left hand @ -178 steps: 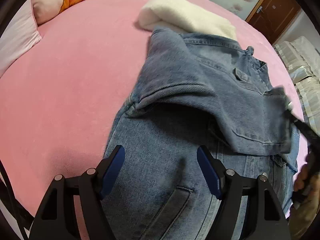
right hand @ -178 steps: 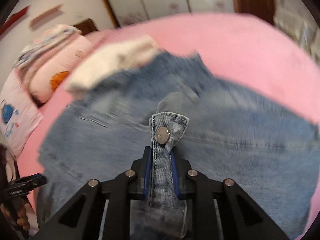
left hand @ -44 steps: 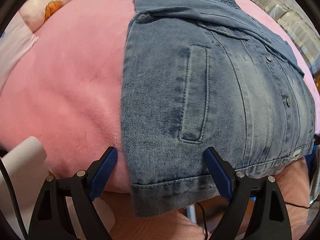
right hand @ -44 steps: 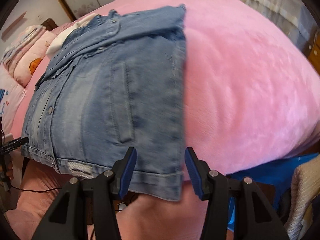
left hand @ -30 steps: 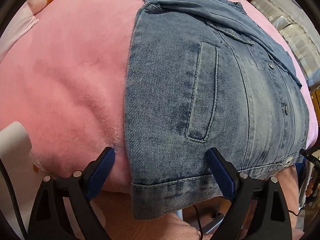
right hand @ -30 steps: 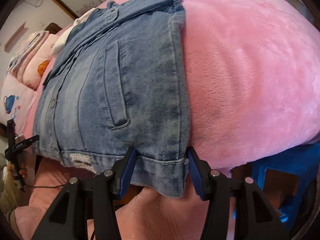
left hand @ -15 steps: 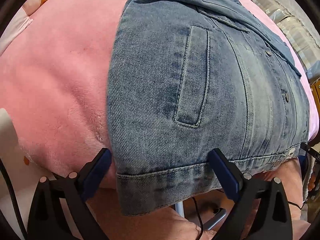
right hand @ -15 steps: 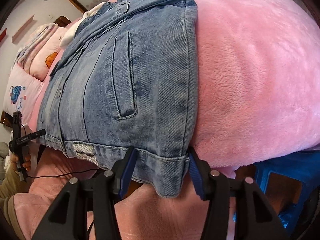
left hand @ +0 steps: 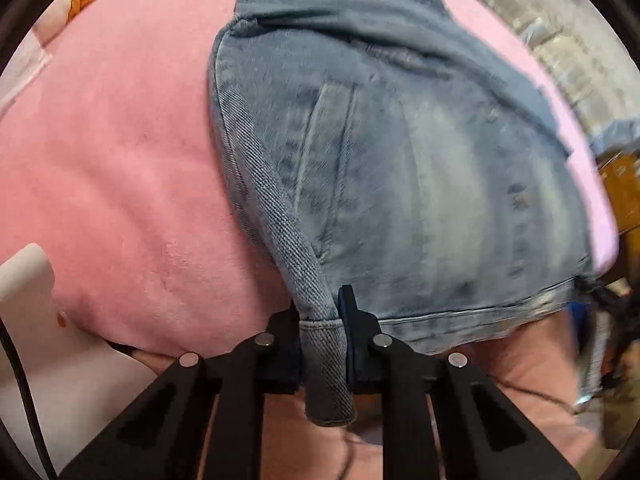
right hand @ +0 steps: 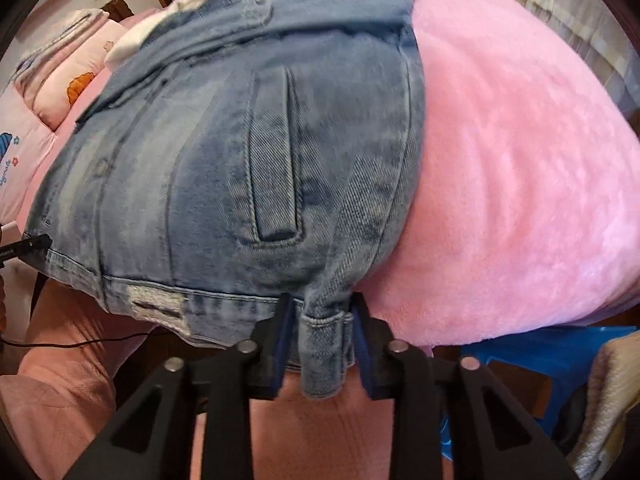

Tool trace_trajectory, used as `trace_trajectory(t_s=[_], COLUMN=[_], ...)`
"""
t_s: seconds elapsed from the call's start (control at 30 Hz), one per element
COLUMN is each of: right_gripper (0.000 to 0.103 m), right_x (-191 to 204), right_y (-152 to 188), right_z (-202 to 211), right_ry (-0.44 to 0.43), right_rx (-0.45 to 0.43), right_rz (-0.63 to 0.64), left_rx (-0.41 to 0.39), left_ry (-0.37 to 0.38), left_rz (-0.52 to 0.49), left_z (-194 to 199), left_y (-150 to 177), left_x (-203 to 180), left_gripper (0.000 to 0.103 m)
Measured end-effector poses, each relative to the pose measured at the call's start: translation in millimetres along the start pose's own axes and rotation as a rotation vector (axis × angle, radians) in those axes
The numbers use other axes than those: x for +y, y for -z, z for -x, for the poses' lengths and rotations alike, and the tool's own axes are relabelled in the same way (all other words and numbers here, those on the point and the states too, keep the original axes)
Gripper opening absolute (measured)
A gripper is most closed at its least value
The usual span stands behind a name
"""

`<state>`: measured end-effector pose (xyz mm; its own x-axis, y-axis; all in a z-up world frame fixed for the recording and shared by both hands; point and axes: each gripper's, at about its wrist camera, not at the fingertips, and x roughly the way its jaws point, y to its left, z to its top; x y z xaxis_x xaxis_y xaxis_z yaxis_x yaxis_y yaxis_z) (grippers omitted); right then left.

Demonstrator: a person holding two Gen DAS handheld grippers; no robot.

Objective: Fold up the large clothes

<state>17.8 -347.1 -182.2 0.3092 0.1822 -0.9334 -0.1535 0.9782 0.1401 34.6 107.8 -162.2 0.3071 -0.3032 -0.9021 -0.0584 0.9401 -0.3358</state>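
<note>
A blue denim jacket [left hand: 400,160] lies folded on a pink bed [left hand: 120,160], its hem hanging over the near edge. My left gripper [left hand: 324,308] is shut on the hem's left corner, and the side edge rises in a ridge from the pads. In the right wrist view the jacket [right hand: 200,160] fills the middle. My right gripper [right hand: 322,312] has the hem's right corner between its blue pads; its jaws are closing and pinch the bunched denim. The left gripper's dark tip [right hand: 28,246] shows at the hem's far end.
Pink pillows [right hand: 80,80] and a white folded cloth [right hand: 132,40] lie beyond the jacket's collar. A blue plastic stool [right hand: 540,360] stands by the bed's right side. A white object [left hand: 24,280] sits at the lower left. Pink-clad legs are below the grippers.
Both grippers were open around the hem corners; now both have closed on the denim and lifted it, bunching the jacket's side edges upward.
</note>
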Motion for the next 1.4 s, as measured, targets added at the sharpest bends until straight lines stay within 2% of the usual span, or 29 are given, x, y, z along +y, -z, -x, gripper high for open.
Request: trace_trajectory(t_s=[0.17,0.27,0.37,0.47,0.57,0.67,0.77,0.8,0.83,0.9,0.97,1.07,1.13,1.2,1.3,1.4], right_gripper=[0.015,0.015,0.015,0.015,0.015,0.015,0.018,0.021,0.022,0.032,0.035,0.036,0.038,0.048,0.049,0.05], right_x=[5,7,6,2,-10,-25,-41,-47,-52,-65,-75,-80,-76,-71,-64,-56], right_y=[-20,-45,-74,-119,-174,-237,-297,-321,-331,-356,-370,-373,-372,-368,-363,-361], right_z=[47,84,110,125,125,114,88,72,62,36,9,-29,-50,-66,-86,-96], right_ry=[-0.071,-0.134,-0.181,-0.214,-0.217,-0.216,-0.202,-0.174,-0.144,-0.031,-0.005,-0.078,-0.068,-0.064,-0.038,-0.017], right_rx=[-0.089,-0.188,-0.272,-0.327,-0.34,-0.342,-0.346,-0.344,-0.351,-0.357,-0.332,-0.267,-0.221,-0.191,-0.152,-0.138], right_rz=[-0.033,-0.066,-0.108,-0.159,-0.203,-0.245,-0.313,-0.354,-0.384,-0.455,-0.495,-0.49,-0.435,-0.386,-0.337,-0.282], left_rx=[-0.064,-0.125,-0.195,-0.255,-0.302,-0.323,-0.32,-0.33,-0.333,-0.339,-0.317,-0.254,-0.203,-0.175,-0.129,-0.115], left_ry=[0.224,0.327,0.384,0.407,0.392,0.364,0.314,0.263,0.228,0.2,0.162,0.072,0.056,0.031,0.007,0.001], left_rz=[0.097,0.156,0.204,0.25,0.284,0.326,0.378,0.393,0.419,0.456,0.478,0.414,0.33,0.246,0.153,0.104], left_z=[40,65,90,107,118,110,82,70,60,41,21,-11,-32,-48,-71,-85], left_y=[-21,-45,-75,-123,-173,-229,-284,-305,-321,-346,-361,-371,-372,-369,-366,-367], left_x=[-8,-17,-18,-9,5,23,37,41,47,62,71,76,71,64,51,43], left_gripper=[0.012,0.012,0.011,0.011,0.011,0.013,0.026,0.036,0.045,0.051,0.052,0.052,0.052,0.052,0.053,0.054])
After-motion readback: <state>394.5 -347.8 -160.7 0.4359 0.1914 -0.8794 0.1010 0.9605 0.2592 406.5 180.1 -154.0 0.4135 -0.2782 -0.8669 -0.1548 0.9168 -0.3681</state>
